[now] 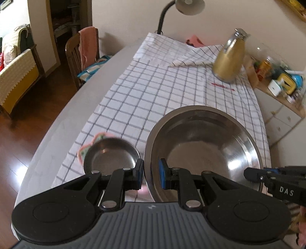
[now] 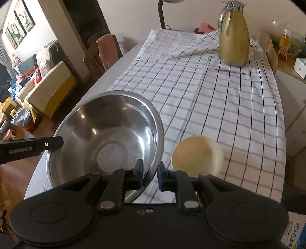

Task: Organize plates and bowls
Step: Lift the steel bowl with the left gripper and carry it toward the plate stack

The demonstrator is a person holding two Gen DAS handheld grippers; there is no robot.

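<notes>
A large steel bowl [image 1: 200,143] [image 2: 107,134] hangs tilted above the checked tablecloth [image 1: 153,92], held by both grippers. My left gripper [image 1: 151,168] is shut on its left rim. My right gripper [image 2: 150,168] is shut on the opposite rim and shows at the right edge of the left wrist view [image 1: 254,175]. The left gripper's tip [image 2: 57,142] appears in the right wrist view. A small steel bowl [image 1: 112,155] rests on the cloth below, left of the big bowl, atop a pink and green item [image 1: 89,145]. A pale yellow small bowl [image 2: 198,155] sits blurred on the cloth to the right.
A gold thermos jug [image 1: 229,57] [image 2: 233,38] and a red pen [image 1: 222,86] [image 2: 229,71] lie at the far end of the table. A desk lamp [image 1: 189,5] stands behind. A wooden chair [image 1: 80,51] is at the left; a cluttered cabinet [image 1: 277,80] at the right.
</notes>
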